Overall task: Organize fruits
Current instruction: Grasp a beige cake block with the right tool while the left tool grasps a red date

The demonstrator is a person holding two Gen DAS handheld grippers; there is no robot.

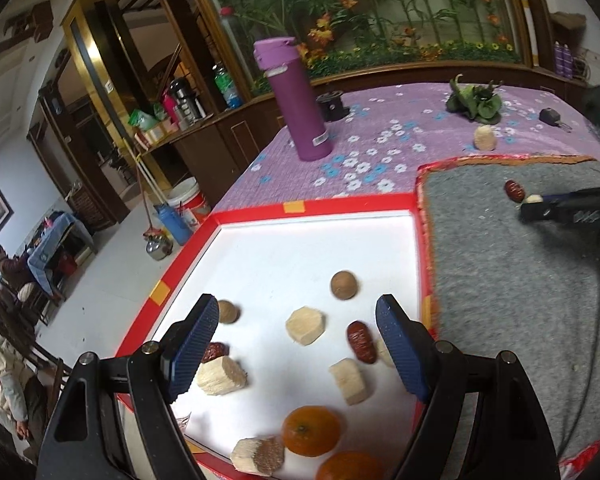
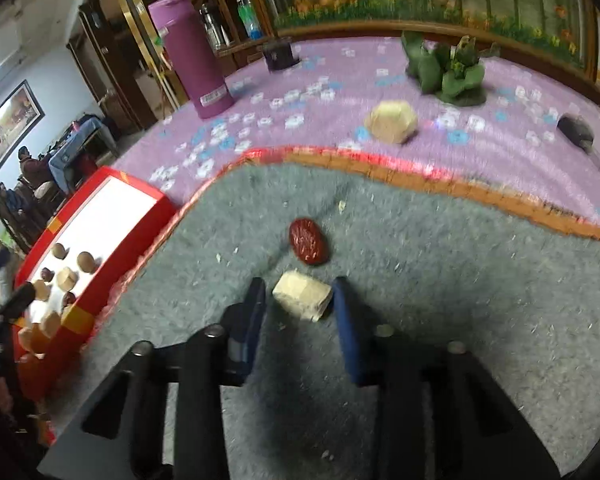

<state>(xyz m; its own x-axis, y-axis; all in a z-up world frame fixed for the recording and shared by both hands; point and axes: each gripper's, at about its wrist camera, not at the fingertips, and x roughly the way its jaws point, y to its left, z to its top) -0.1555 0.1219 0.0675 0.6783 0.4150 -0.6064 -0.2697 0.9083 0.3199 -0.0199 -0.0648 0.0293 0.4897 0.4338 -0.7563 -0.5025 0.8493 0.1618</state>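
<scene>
Sugarcane chunk [image 2: 302, 295] lies crosswise between right tool [image 2: 300, 300] fingers.

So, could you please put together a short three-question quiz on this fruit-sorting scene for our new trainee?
1. True or false: the left gripper is shut on an orange.
2. What lies between the right gripper's fingers?
A. a red date
B. a pale sugarcane piece
C. a brown round fruit
3. What colour is the bottle standing on the flowered cloth?

Key
1. False. It hangs open above the red-rimmed white tray; the orange lies loose in the tray.
2. B. The pale sugarcane piece sits between the fingers on the grey mat; the red date lies just beyond.
3. Purple: the purple bottle.
</scene>
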